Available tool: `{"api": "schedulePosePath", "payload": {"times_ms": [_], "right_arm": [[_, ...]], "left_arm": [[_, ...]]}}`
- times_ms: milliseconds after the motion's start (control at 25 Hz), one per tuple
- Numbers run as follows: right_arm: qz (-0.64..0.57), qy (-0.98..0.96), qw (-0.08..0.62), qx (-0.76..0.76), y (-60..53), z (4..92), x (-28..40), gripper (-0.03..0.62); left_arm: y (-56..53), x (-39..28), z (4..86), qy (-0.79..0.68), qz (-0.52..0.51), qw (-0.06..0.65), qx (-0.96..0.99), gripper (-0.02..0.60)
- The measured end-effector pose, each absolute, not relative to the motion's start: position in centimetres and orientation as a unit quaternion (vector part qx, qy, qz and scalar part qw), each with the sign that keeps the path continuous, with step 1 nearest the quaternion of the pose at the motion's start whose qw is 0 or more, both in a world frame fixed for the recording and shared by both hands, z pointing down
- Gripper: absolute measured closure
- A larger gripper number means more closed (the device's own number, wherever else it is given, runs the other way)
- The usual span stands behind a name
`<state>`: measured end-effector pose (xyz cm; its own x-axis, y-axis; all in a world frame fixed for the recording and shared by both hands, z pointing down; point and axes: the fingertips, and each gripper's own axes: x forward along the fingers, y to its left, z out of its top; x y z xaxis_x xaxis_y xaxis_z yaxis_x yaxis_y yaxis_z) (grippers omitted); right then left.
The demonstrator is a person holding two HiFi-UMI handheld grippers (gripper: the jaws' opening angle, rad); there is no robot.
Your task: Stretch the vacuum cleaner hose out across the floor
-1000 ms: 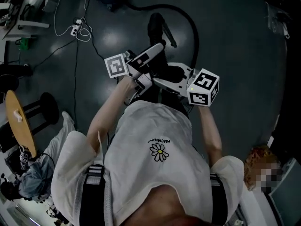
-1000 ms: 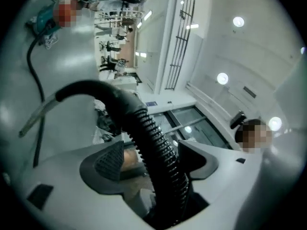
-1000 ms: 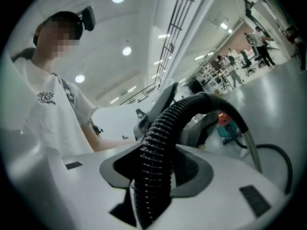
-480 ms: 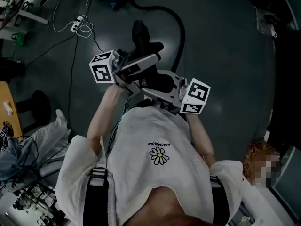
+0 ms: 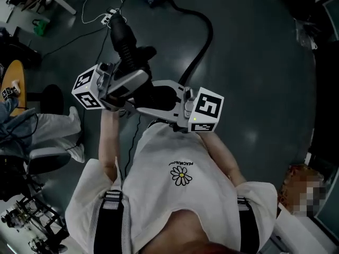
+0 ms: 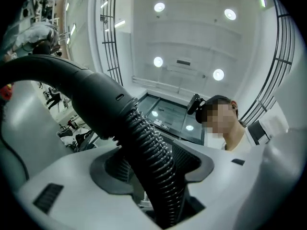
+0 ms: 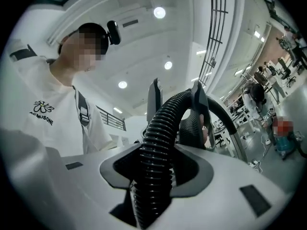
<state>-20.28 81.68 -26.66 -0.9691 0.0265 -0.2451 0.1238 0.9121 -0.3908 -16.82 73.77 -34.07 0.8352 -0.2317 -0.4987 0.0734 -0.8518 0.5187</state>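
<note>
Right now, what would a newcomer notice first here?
The black hose curves across the dark floor at the top of the head view. The left hand-held gripper and the right hand-held gripper both clamp it, close together in front of the person's white shirt.

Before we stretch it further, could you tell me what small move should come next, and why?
Probably pull both claws away from the bend: the left claw, its jaws just closed, and the right claw both grip the hose, which lies in a curve on the floor.

R gripper (image 7: 154,178) jaws clamp ribbed black hose (image 7: 160,128); person (image 7: 53,119) in white tee upper left; ceiling lights (image 7: 159,12) behind.
</note>
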Motion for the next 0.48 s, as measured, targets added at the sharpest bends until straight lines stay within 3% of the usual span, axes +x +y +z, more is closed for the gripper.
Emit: {"api": "schedulePosePath", "payload": {"times_ms": [240,480], "right_arm": [[-0.178,0.970,0.163,-0.005,98.2,-29.7,-21.1,0.420],[-0.238,0.945,0.224,0.013,109.8,-33.6,-23.8,0.419]], "left_arm": [[91.4,-16.7,-37.3,0.020,-0.255,0.244,0.935,0.324],[102.8,-19.5,-39.9,0.109,-0.266,0.322,0.902,0.322]]}}
